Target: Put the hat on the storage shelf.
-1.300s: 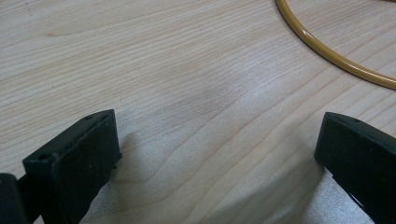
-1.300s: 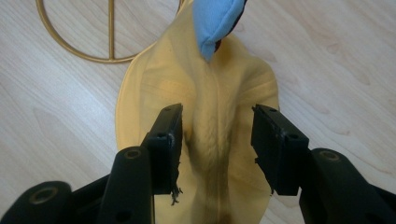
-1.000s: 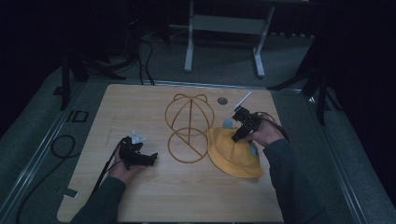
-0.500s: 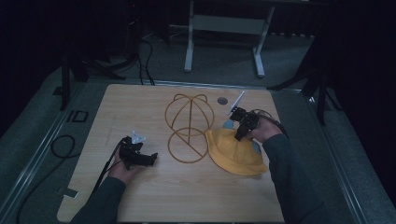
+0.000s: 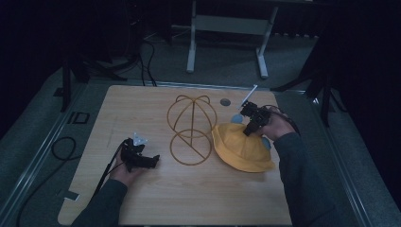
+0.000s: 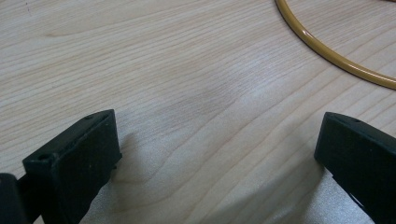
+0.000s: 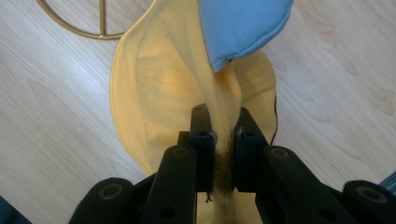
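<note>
A yellow hat (image 5: 241, 149) lies on the wooden table (image 5: 189, 203) to the right of a gold wire hat stand (image 5: 191, 127). My right gripper (image 5: 248, 126) is shut on a fold of the yellow hat (image 7: 187, 84), lifting its far edge; a light blue piece (image 7: 240, 28) hangs above the jaws. At the table's left my left gripper (image 5: 150, 161) rests low, open, jaws wide apart over bare wood (image 6: 196, 93). A curve of the gold stand's base ring (image 6: 336, 56) crosses the upper right of the left gripper view.
A small grey disc (image 5: 225, 101) and a white stick-like object (image 5: 248, 94) lie near the table's far edge. Cables (image 5: 61, 151) trail off the left side. A metal frame (image 5: 227, 28) stands on the floor beyond the table.
My right gripper has drawn the hat's far edge slightly up and left toward the stand. The left gripper has stayed put.
</note>
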The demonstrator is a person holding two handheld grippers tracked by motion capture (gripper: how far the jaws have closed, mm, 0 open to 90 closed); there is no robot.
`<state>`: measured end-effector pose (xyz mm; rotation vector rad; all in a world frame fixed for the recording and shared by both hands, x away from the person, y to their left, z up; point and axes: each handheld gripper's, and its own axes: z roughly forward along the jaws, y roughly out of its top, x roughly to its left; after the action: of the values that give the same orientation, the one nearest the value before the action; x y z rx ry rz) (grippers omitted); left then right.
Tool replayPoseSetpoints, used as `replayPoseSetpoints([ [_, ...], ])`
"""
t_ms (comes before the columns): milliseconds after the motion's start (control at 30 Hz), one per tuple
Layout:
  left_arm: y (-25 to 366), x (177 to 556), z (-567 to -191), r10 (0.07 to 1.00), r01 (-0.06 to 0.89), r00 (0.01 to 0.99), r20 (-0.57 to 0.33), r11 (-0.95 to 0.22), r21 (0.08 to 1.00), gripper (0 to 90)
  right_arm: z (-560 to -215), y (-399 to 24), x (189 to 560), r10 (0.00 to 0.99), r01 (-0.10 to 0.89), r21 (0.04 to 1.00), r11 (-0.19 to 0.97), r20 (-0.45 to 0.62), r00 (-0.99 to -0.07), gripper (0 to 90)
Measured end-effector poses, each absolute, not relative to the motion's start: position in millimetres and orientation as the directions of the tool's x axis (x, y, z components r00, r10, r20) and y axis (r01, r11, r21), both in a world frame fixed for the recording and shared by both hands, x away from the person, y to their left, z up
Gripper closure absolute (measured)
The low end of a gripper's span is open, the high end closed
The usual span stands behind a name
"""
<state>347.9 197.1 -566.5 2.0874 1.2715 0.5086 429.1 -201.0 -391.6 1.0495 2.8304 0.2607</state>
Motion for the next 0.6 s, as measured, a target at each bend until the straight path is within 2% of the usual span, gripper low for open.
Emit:
replayPoseSetpoints([
  [600, 197, 348, -566, 0.888, 0.645, 0.459, 0.0, -0.333, 0.688, 0.1, -356, -221, 425, 0.668, 0.621, 0.297, 0.726, -0.088, -0.739, 81.5],
])
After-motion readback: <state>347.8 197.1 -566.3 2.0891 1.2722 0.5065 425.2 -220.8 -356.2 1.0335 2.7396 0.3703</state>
